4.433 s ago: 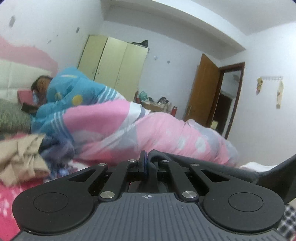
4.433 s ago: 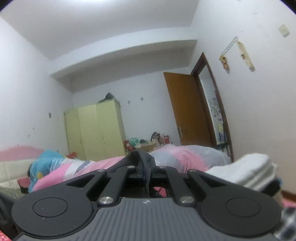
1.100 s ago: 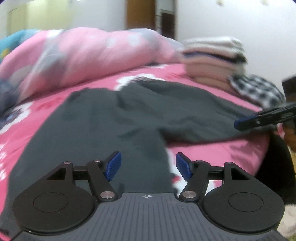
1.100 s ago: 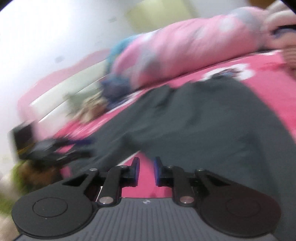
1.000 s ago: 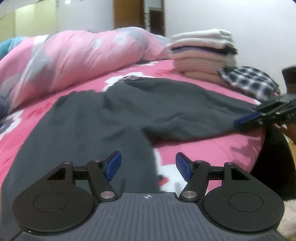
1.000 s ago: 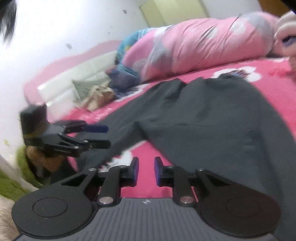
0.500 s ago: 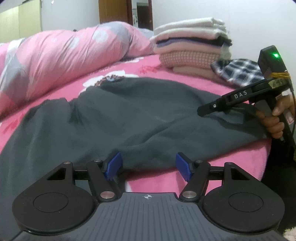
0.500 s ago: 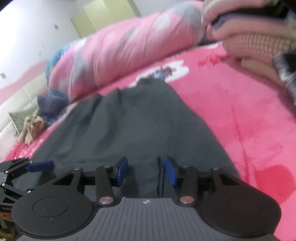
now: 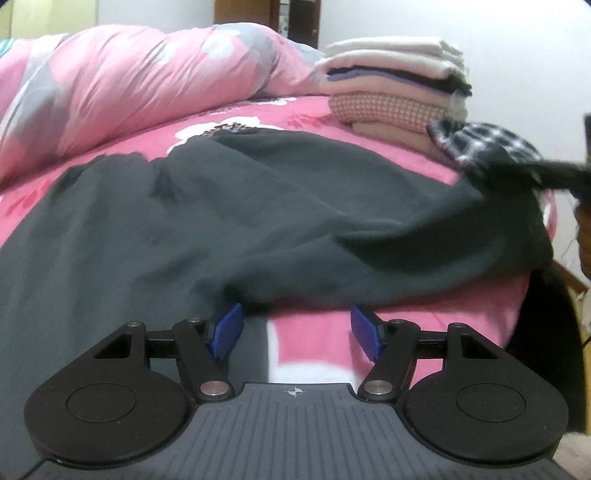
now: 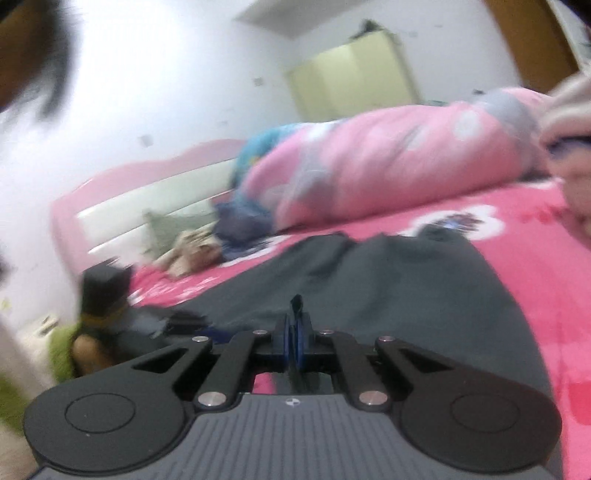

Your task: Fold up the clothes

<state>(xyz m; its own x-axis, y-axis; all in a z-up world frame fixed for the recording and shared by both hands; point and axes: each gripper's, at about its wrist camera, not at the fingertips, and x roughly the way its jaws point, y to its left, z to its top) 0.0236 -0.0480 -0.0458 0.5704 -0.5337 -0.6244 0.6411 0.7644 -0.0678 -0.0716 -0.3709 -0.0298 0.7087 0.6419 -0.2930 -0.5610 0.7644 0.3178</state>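
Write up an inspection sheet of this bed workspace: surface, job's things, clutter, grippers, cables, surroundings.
Surface: bed with a pink flowered sheet, partly covered.
Job's things: dark grey garment spread flat across the sheet; a stack of folded clothes at the far side, a checked cloth beside it.
Clutter: bunched pink quilt along the far edge; beige crumpled cloth near the headboard.
Grippers: left gripper open at the garment's near hem, nothing clamped; right gripper shut on a fold of the dark grey garment.
Cables: nothing seen for certain.
Surroundings: white walls, pale green wardrobe, brown door.
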